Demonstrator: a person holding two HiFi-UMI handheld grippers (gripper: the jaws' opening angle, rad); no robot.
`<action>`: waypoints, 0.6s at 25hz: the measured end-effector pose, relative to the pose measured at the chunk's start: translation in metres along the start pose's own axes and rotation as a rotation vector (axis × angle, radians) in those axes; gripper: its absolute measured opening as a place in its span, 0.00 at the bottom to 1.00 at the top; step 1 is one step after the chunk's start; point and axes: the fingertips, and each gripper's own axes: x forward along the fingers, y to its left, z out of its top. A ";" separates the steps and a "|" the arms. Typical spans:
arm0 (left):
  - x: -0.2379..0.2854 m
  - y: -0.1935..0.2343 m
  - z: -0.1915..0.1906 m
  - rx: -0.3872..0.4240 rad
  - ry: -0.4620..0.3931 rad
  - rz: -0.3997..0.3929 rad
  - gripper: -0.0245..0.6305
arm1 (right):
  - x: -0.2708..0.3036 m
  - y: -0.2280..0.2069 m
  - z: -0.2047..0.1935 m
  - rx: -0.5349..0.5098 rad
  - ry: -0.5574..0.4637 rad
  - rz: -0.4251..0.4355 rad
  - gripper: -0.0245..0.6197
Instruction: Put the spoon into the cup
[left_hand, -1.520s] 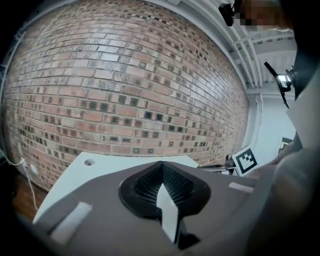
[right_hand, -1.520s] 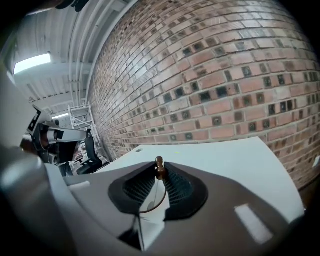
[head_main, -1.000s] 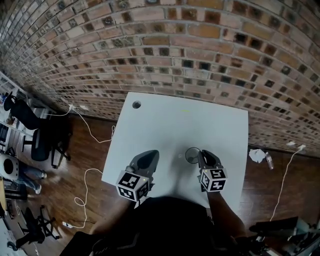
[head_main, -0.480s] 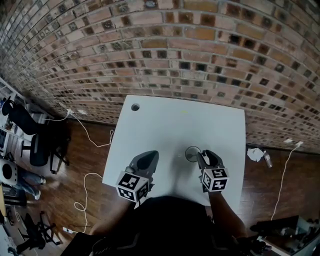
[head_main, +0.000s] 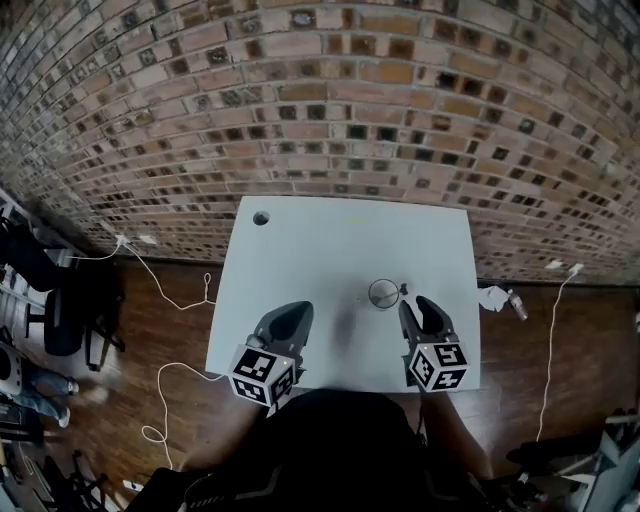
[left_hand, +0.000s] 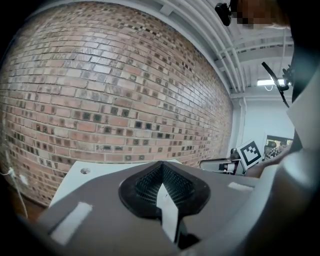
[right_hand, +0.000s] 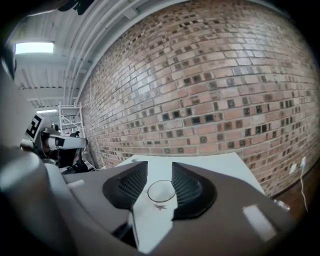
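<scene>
One cup (head_main: 384, 294) on white table (head_main: 320, 250), left tool (head_main: 290, 314) pressed together, right tool (head_main: 418, 306) spread near it

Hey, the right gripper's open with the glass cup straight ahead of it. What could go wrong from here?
1. The cup is clear glass and looks light. It stands dead in line with the open right gripper, so any forward drift could knock it over.
2. What looks like the spoon pokes out at the cup's side toward that gripper; a jaw could snag it and drag or tip the cup.
</scene>
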 end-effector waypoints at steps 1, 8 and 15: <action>-0.005 -0.002 0.000 -0.006 -0.005 -0.017 0.03 | -0.010 0.008 0.008 -0.005 -0.022 -0.007 0.27; -0.055 -0.013 -0.002 -0.020 -0.059 -0.121 0.03 | -0.074 0.061 0.038 0.072 -0.133 -0.088 0.06; -0.098 -0.027 -0.008 0.006 -0.148 -0.161 0.03 | -0.155 0.108 0.028 0.017 -0.145 -0.169 0.05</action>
